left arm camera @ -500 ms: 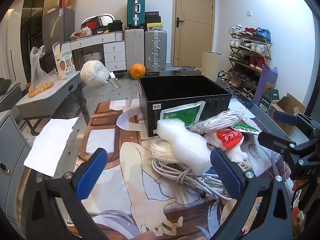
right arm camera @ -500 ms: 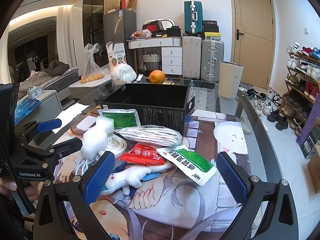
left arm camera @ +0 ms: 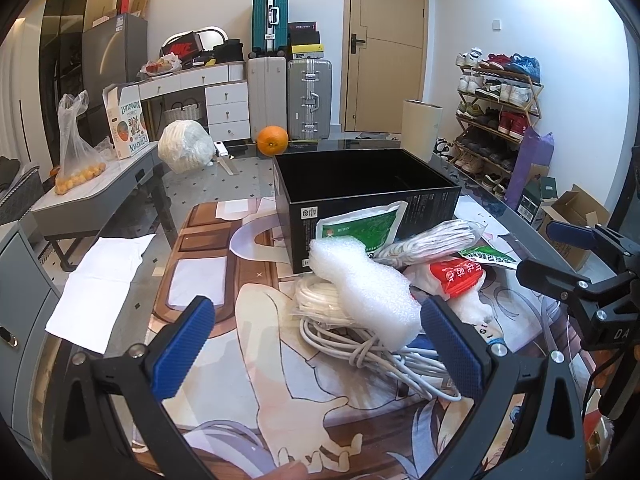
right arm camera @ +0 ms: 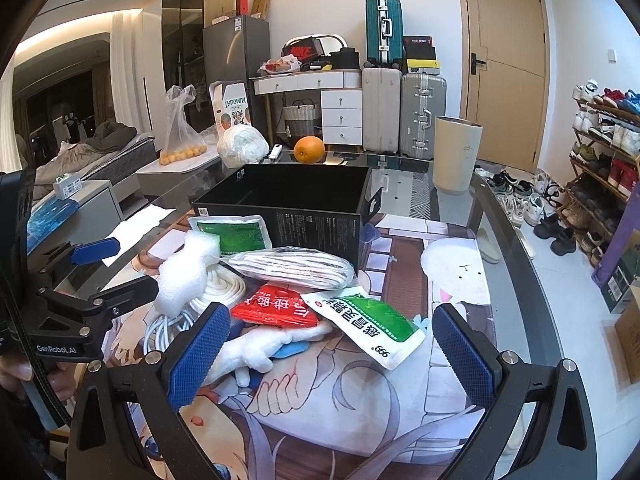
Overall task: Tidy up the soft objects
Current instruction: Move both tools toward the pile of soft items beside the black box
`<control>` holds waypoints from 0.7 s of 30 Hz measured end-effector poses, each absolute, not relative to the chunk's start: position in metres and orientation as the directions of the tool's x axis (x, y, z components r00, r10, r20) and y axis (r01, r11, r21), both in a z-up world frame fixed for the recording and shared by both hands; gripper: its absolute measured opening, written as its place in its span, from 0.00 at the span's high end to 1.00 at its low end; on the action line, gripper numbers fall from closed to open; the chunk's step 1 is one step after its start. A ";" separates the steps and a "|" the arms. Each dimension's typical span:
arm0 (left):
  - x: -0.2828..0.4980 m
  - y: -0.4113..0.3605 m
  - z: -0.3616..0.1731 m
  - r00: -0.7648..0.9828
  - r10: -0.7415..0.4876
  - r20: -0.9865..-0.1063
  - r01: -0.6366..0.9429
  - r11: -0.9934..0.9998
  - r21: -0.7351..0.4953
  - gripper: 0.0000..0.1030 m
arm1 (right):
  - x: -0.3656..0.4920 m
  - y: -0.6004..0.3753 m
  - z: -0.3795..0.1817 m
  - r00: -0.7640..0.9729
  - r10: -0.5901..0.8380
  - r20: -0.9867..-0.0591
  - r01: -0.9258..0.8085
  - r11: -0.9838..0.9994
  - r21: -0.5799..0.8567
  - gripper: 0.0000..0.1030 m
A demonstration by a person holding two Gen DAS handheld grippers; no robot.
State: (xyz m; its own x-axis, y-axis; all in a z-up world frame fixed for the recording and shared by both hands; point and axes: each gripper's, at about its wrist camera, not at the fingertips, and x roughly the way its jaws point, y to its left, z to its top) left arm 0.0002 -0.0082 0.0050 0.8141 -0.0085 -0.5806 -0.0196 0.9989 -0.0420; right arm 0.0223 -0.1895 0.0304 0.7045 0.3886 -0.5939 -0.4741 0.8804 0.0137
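Observation:
An open black box (left arm camera: 360, 188) (right arm camera: 288, 196) stands on the glass table. In front of it lies a pile: a white foam piece (left arm camera: 360, 284) (right arm camera: 184, 272) on coiled white cable (left arm camera: 360, 344), a bagged white cord bundle (right arm camera: 288, 266), a red packet (right arm camera: 276, 306), a green-white packet (right arm camera: 372, 320), another green packet (left arm camera: 360, 224) leaning on the box, and a white plush toy (right arm camera: 264, 344). My left gripper (left arm camera: 316, 344) is open, just short of the foam. My right gripper (right arm camera: 328, 344) is open, before the packets and plush.
An orange (left arm camera: 272, 140) and a white wrapped ball (left arm camera: 184, 150) sit at the table's far edge. A printed mat (right arm camera: 360, 392) covers the table. White paper (left arm camera: 100, 280) lies at the left edge. A beige bin (right arm camera: 456, 152), suitcases and a shoe rack (left arm camera: 500, 112) stand beyond.

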 end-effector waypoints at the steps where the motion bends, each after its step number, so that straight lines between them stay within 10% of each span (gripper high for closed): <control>1: 0.000 -0.008 0.005 0.814 -0.009 -0.581 -0.019 0.999 -0.042 0.00 | 0.022 -0.190 0.031 0.705 0.387 -0.594 -0.474 0.880 0.011 0.00; 21: -0.003 -0.010 0.006 0.814 -0.028 -0.580 0.017 1.000 -0.025 0.00 | 0.025 -0.189 0.028 0.704 0.343 -0.622 -0.454 0.891 -0.022 0.00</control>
